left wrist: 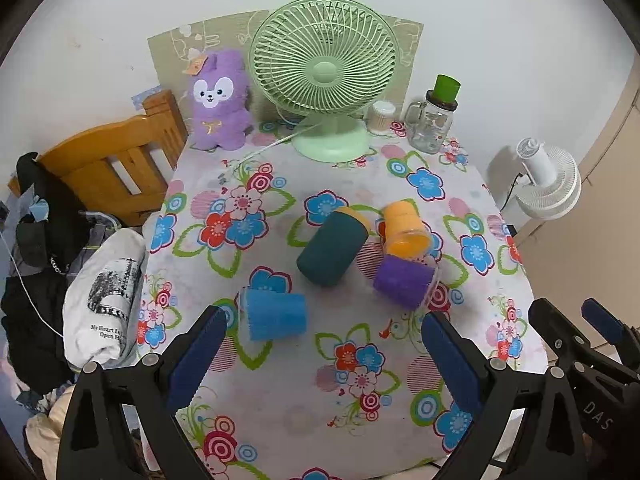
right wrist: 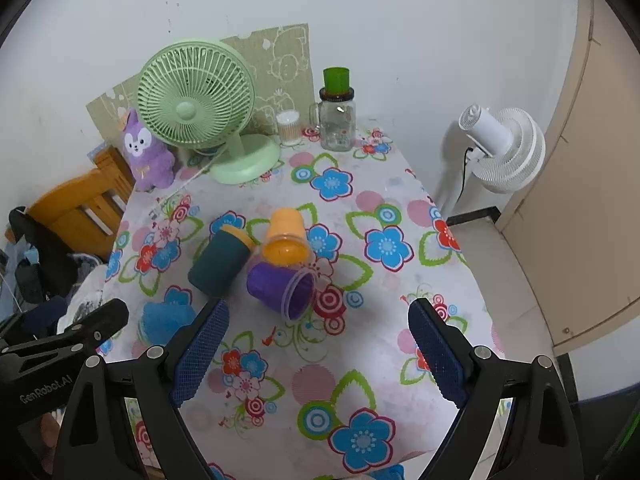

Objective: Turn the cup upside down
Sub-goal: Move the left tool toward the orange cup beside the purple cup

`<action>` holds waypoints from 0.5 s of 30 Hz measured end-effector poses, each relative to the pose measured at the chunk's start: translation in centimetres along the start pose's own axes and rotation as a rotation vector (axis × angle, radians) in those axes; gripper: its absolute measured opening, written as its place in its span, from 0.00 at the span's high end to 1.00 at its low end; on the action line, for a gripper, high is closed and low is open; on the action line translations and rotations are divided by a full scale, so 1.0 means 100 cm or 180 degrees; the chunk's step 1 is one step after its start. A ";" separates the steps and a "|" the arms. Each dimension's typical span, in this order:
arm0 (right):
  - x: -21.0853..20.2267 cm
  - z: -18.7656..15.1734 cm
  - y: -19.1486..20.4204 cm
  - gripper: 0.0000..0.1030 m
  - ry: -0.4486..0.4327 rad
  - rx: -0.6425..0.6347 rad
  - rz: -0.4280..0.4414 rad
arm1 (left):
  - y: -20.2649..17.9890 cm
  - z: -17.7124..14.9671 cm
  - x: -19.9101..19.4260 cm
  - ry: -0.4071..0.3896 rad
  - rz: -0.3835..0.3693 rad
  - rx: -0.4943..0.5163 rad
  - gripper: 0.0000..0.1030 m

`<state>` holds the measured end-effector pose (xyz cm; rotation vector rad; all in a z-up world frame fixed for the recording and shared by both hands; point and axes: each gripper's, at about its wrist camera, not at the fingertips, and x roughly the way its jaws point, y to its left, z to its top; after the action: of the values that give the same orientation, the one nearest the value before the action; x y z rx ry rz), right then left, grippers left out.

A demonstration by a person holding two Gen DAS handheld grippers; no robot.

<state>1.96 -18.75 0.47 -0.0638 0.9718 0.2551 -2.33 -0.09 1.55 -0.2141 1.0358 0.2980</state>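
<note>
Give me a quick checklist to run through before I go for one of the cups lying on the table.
1. Left gripper open and empty: ok.
2. Right gripper open and empty: ok.
3. Blue cup free to grab: ok, it lies on its side, apart from the others, nearest the left gripper.
4. Purple cup free to grab: not ok, it lies against the orange cup, which may roll when it is lifted.
5. Dark green cup state: ok, on its side, needs flipping too.
6. Bare tablecloth to set a cup mouth-down: ok, open space in front of both grippers.
</note>
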 end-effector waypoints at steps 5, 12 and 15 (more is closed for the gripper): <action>0.000 -0.001 0.000 0.10 -0.0044 -0.0045 0.0012 | 0.003 0.002 0.000 -0.0009 -0.0026 0.0014 0.04; 0.004 0.002 0.003 0.10 -0.0019 -0.0097 0.0001 | 0.004 0.003 0.003 0.0004 0.0015 -0.0003 0.04; 0.004 0.003 0.003 0.10 -0.0015 -0.0098 0.0004 | 0.003 0.004 0.004 0.0007 0.0014 0.0001 0.04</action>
<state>2.38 -18.35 0.29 -0.0906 0.9632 0.2714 -1.89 0.37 1.35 -0.2118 1.0385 0.3016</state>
